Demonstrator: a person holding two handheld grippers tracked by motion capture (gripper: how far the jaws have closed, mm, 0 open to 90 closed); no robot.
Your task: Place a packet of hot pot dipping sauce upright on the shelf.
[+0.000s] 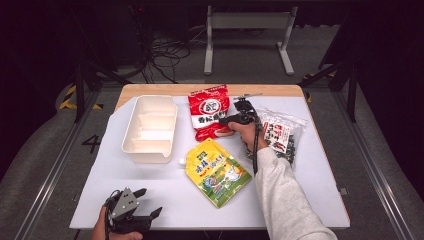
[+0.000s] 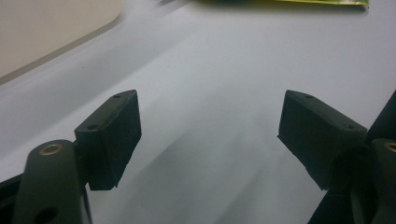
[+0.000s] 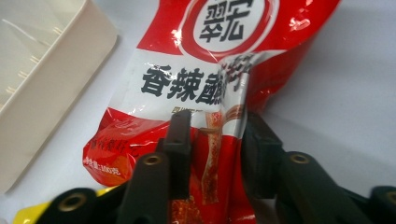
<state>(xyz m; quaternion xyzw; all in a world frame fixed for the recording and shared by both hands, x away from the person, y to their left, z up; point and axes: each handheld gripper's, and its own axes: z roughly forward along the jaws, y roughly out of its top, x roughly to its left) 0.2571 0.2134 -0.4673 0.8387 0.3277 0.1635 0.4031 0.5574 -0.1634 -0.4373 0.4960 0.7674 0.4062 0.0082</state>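
Beside white tray (image 1: 150, 129), right hand-held gripper (image 3: 212, 140) clamped on red packet (image 3: 201, 88); left hand-held gripper (image 2: 210, 135) apart.

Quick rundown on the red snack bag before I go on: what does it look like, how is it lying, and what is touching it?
The red snack bag is a glossy, crinkled plastic pouch, red with a white band of black Chinese characters and a round white logo near its top. It lies flat on the white table sheet, between the cream divided tray and a clear bag of dark snacks. The right gripper has closed on its lower end, pinching a raised fold between the jaws.
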